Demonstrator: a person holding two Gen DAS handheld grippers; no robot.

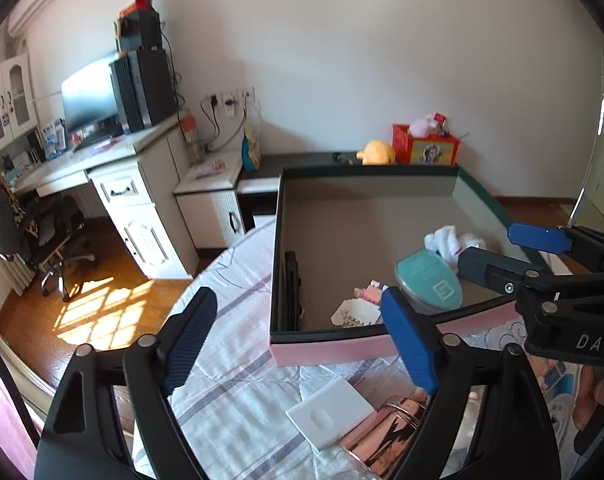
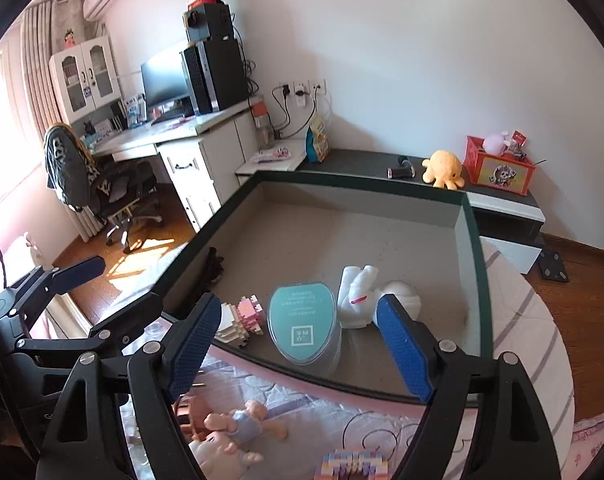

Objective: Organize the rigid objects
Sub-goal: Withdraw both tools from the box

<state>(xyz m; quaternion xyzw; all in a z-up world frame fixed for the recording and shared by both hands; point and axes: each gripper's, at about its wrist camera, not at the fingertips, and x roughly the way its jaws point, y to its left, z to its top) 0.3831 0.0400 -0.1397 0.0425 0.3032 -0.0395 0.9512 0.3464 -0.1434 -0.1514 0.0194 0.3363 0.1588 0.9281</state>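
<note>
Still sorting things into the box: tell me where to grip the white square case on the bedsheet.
Grip the white square case across its two opposite side edges, coming from above with the left gripper, whose jaws already stand open over it. It lies flat, its right corner against the shiny pink cylinder.

box (image 2: 473, 264): stiff card, matt grey lining inside, dark green rim, pale pink outer wall
teal-lidded container (image 2: 302, 322): smooth plastic, clear body, lid with a slight sheen
white figure (image 2: 356, 300): soft-looking white cloth, matt
block model (image 2: 244, 318): small plastic bricks, pink and cream, studded surface
bedsheet (image 1: 238, 384): thin woven cloth, creased, pale with purple stripes
white tile (image 1: 330, 412): smooth matt plastic
rose-gold cylinder (image 1: 386, 436): mirror-glossy metallic finish
doll (image 2: 230, 428): smooth plastic
finger pads (image 2: 402, 348): blue ribbed rubber on black matt plastic
floor (image 1: 86, 308): glossy wood boards
</note>
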